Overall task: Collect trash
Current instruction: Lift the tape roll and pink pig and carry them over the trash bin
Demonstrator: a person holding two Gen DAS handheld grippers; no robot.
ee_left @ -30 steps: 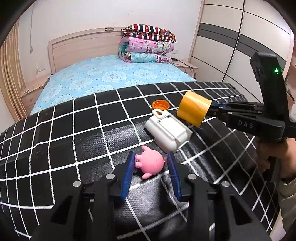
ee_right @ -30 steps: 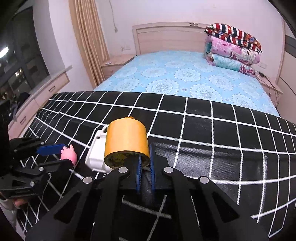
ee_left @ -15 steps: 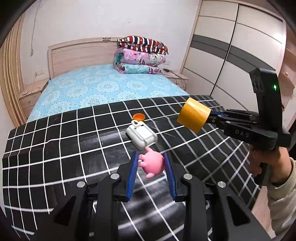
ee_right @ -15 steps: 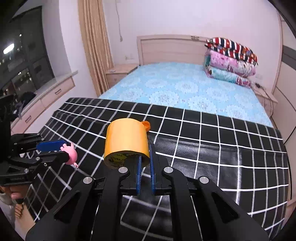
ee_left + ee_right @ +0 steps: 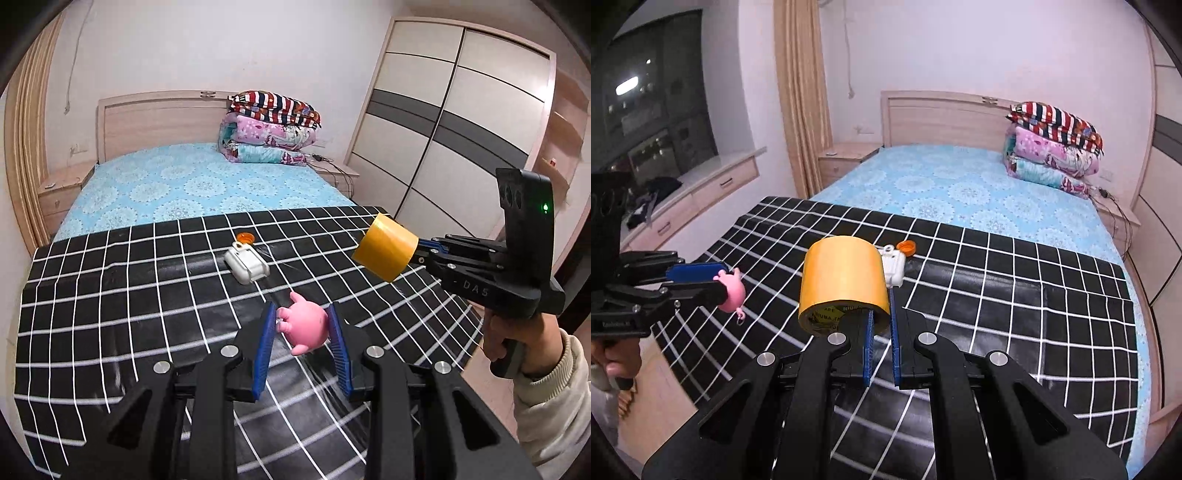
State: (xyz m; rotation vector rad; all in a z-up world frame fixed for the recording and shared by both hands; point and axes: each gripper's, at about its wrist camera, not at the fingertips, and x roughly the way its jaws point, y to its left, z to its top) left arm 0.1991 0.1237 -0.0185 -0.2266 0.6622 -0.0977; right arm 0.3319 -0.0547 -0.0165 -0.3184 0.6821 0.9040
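My left gripper [image 5: 302, 325] is shut on a pink pig toy [image 5: 306, 326] and holds it high above the black checked cloth [image 5: 110, 295]; the toy also shows in the right wrist view [image 5: 733, 290]. My right gripper [image 5: 881, 314] is shut on the rim of a yellow tape roll [image 5: 844, 282], also held in the air; the roll shows in the left wrist view [image 5: 386, 248]. A white boxy object [image 5: 246, 263] and an orange cap [image 5: 245, 237] lie on the cloth below.
The cloth covers the foot of a bed with a blue sheet [image 5: 192, 188]. Folded quilts [image 5: 269, 133] are stacked by the headboard. A wardrobe [image 5: 461, 140] stands on the right, nightstands flank the bed, and a window bench [image 5: 701, 195] is on the left.
Both grippers have risen and pulled back from the cloth, carrying the pig toy and the tape roll. The white object and orange cap now look smaller and farther away.
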